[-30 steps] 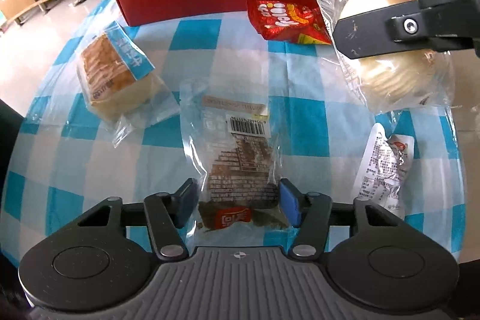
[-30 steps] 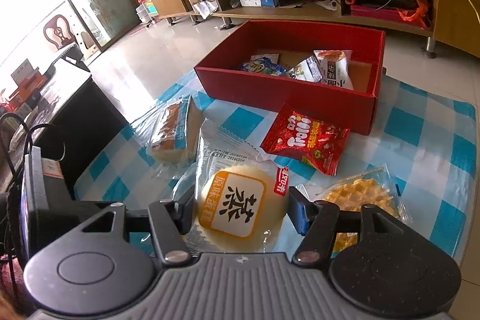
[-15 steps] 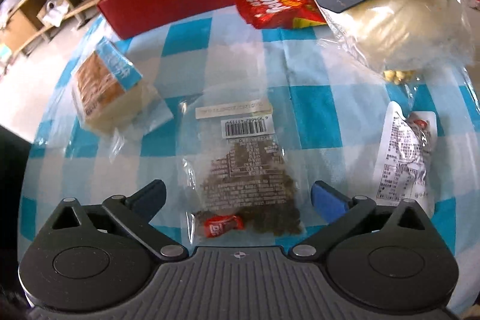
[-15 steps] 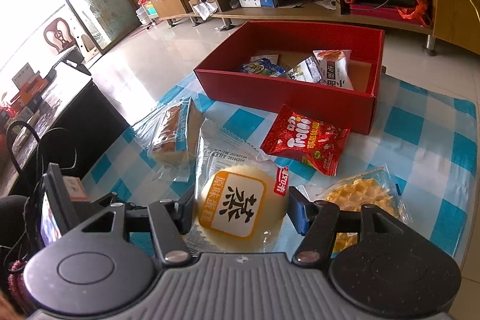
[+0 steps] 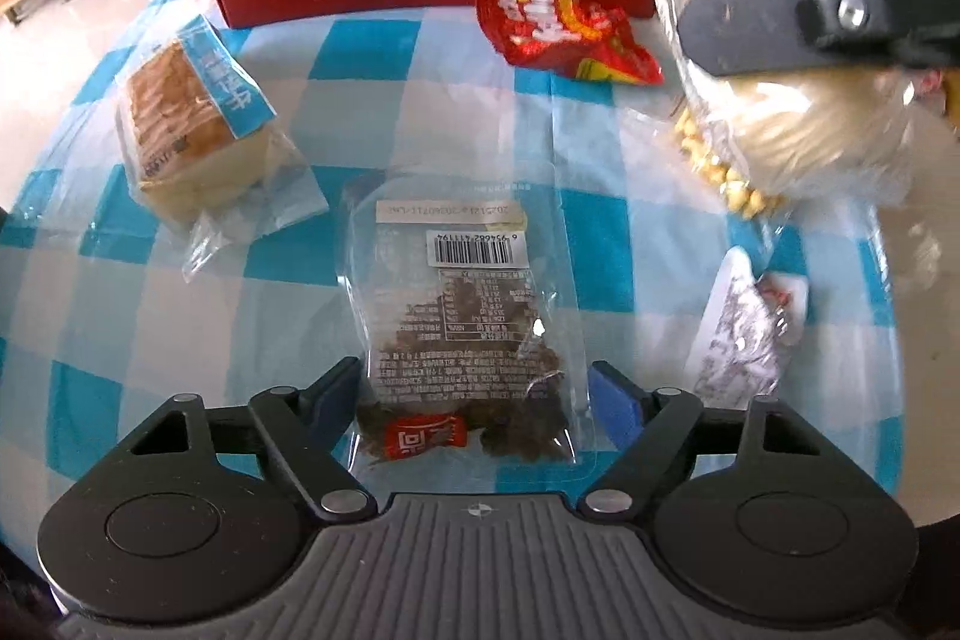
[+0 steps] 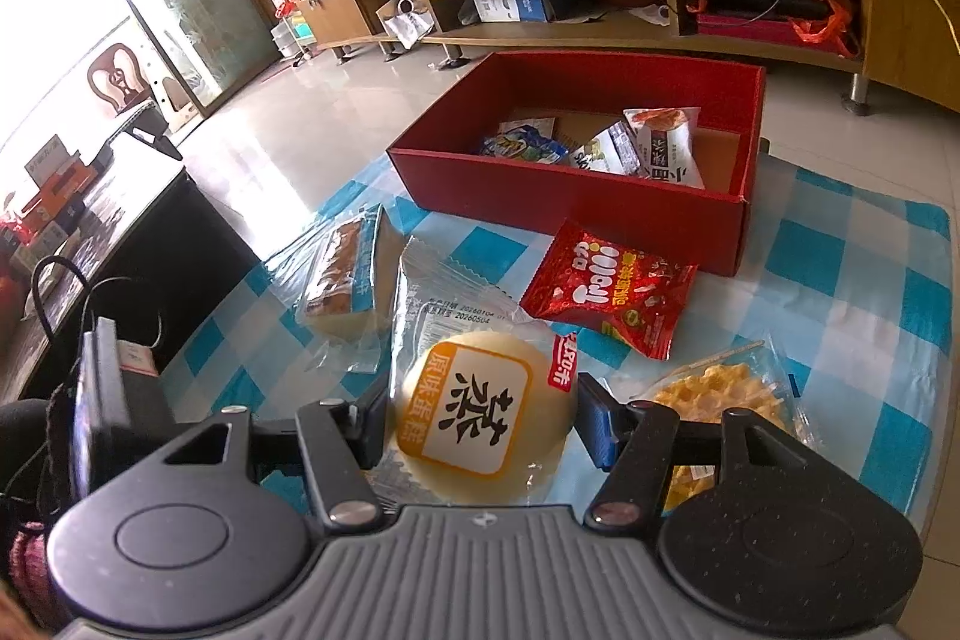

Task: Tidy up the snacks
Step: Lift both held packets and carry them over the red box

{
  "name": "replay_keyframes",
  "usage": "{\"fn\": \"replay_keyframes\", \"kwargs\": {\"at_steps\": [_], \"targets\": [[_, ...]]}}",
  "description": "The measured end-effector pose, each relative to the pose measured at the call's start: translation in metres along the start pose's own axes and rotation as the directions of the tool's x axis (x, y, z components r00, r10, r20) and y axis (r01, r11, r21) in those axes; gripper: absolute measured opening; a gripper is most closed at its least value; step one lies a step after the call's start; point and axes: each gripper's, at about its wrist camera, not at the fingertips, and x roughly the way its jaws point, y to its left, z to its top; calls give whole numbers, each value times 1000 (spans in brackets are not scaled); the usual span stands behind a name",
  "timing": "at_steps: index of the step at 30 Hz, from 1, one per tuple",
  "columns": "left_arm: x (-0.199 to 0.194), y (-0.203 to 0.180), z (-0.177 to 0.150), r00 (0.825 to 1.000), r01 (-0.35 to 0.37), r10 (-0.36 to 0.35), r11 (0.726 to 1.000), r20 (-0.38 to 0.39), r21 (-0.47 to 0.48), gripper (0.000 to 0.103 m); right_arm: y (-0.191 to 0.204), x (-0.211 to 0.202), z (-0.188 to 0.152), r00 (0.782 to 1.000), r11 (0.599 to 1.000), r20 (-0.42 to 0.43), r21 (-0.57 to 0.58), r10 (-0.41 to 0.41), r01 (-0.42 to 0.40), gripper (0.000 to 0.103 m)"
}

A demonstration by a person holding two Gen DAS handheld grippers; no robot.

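While my left gripper (image 5: 474, 400) closes its jaws around the clear packet of dark dried snack (image 5: 465, 334), pads not yet pressing its sides, my right gripper (image 6: 480, 415) is clamped on the round steamed cake (image 6: 480, 412) in its wrapper, held above the checked cloth (image 6: 840, 268). I judge this the pickup step; next, the left must pinch the crinkly, limp, barcode-up packet firmly, then carry it to the red box (image 6: 576, 214) at the cloth's far edge, where a few packets already lie.
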Motion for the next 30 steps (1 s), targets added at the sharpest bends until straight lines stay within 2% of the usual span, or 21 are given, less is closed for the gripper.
{"fn": "replay_keyframes", "kwargs": {"at_steps": [9,17,30], "targets": [[-26,9,14,995,55,-49,996,91,-68,84,-12,-6,6,999,999,25,31,-28,27,61],[-40,14,31,982,105,-86,989,167,-105,84,-31,-12,13,996,994,48,79,-74,70,61],[-51,26,72,963,95,-57,986,264,-134,85,-36,-3,26,993,991,43,90,-107,103,61]]}}
